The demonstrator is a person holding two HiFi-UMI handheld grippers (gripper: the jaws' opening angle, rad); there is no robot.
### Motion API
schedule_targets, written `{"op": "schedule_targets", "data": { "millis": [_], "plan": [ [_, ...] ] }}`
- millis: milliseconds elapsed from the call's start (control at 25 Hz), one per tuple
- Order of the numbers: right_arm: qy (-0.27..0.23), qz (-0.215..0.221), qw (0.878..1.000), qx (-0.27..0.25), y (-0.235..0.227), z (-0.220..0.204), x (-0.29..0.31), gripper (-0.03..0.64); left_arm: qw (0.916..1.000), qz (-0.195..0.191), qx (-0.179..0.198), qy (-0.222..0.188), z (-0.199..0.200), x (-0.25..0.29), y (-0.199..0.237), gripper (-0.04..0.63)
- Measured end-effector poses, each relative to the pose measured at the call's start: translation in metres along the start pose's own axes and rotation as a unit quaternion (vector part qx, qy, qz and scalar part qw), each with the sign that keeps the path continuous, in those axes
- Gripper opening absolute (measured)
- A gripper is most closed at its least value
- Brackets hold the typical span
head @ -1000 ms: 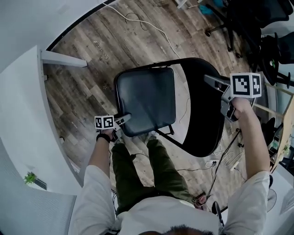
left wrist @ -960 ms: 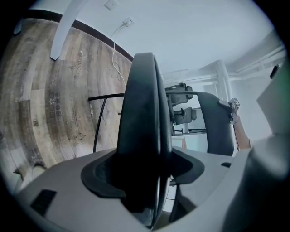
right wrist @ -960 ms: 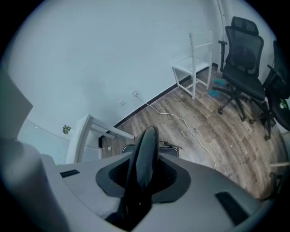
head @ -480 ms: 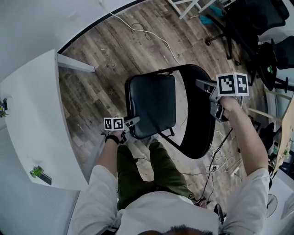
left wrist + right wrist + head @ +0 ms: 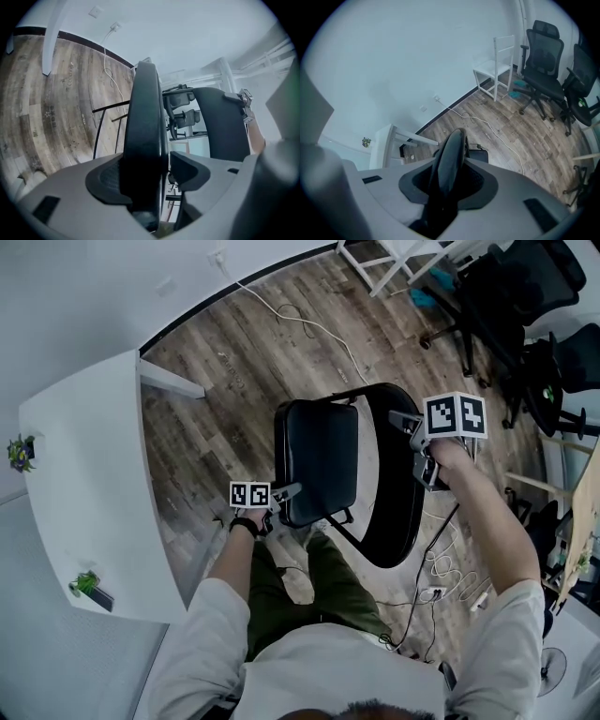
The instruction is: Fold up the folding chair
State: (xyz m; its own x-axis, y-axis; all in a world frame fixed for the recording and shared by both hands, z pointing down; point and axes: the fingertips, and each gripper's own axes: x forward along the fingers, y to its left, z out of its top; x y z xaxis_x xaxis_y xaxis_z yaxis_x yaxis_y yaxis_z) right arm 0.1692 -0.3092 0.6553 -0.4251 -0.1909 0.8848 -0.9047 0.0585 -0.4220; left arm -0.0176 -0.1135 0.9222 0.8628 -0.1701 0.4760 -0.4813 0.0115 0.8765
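White table [image 5: 84, 493]: sitting far left, apart from the folding chair [image 5: 389, 545], which is standing on the wood floor [image 5: 216, 399].
Left gripper [image 5: 291, 491]: jaws, having just been closing, are pinching the seat [image 5: 319, 460] by its front edge.
Seat: tilting steeply up toward the backrest [image 5: 405, 493], not yet flat against it.
Right gripper [image 5: 401, 420]: jaws, just easing slightly wider, are clamping the backrest's top rim.
Doing it well: steadying the backrest while swinging the seat fully up.

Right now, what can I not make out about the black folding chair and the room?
- Chair feet: head view, covered by the padded black seat and curved black backrest.
- Small green plants on the white table: head view, too small.
- Black office chairs: head view, cut by the edge.
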Motion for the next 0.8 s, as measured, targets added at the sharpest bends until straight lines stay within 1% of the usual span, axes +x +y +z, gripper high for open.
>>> {"op": "schedule_targets", "data": {
  "millis": [160, 440, 680, 800],
  "plan": [
    [0.0, -0.006, 1.0, 0.001, 0.003, 0.001, -0.003, 0.112, 1.0, 0.005, 0.003, 0.005, -0.001, 0.004, -0.015, 0.285],
    [-0.002, -0.015, 1.0, 0.006, 0.009, 0.002, -0.011, 0.117, 0.9996, 0.024, 0.012, 0.002, -0.002, 0.015, -0.045, 0.295],
    [0.001, -0.017, 1.0, 0.013, 0.011, 0.001, -0.016, 0.123, 0.9976, 0.065, 0.019, 0.013, -0.009, 0.029, -0.068, 0.321],
    [0.002, -0.015, 1.0, 0.019, 0.009, 0.002, -0.021, 0.129, 0.9973, 0.068, 0.024, 0.016, -0.01, 0.038, -0.084, 0.322]
  ]
}}
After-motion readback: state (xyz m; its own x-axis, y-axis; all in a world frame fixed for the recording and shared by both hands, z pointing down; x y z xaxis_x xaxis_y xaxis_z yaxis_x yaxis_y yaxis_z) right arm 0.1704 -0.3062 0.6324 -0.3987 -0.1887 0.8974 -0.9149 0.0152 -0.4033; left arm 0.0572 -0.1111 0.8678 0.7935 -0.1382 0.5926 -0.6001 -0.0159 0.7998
